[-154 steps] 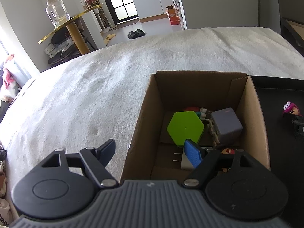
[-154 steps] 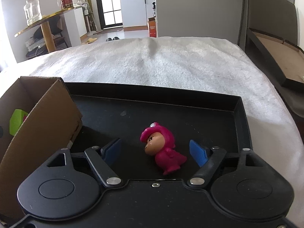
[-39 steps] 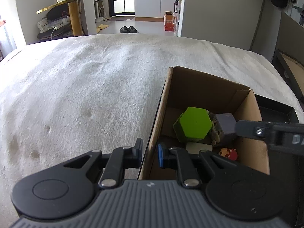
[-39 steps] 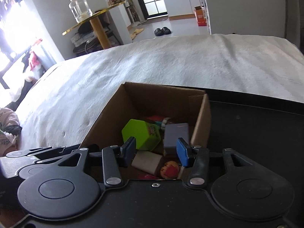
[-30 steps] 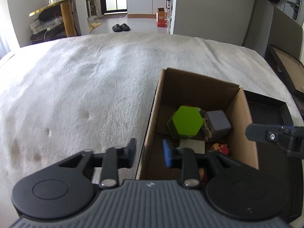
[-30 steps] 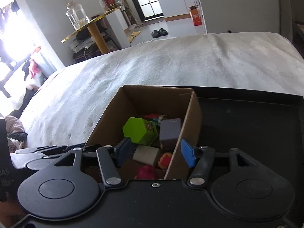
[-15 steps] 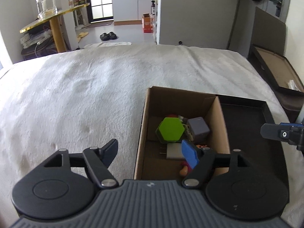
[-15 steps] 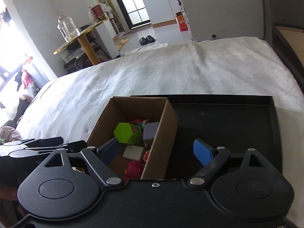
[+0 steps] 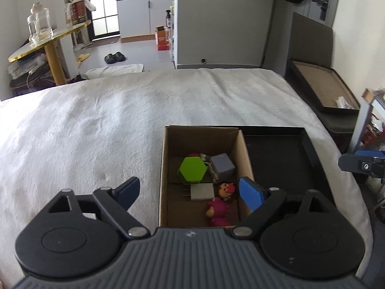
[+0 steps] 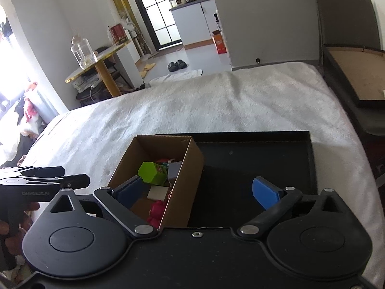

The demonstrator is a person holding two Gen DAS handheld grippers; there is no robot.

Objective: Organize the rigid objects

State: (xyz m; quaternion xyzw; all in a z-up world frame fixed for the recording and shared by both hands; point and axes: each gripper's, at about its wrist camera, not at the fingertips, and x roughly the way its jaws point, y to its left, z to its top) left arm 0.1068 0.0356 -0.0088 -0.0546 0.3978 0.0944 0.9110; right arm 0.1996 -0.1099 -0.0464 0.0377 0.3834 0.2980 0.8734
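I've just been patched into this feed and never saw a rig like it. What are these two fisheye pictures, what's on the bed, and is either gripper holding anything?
There is no robot arm: a person holds a two-finger gripper in each hand, with a camera on each looking forward along its fingers. One picture looks past the left gripper, the other past the right gripper.

On the white blanket an open cardboard box stands against a black tray. In the box lie a green hexagonal block, a grey cube, a white plug and a pink figurine.

Both grippers have just been opening; each is wide open and holds nothing.
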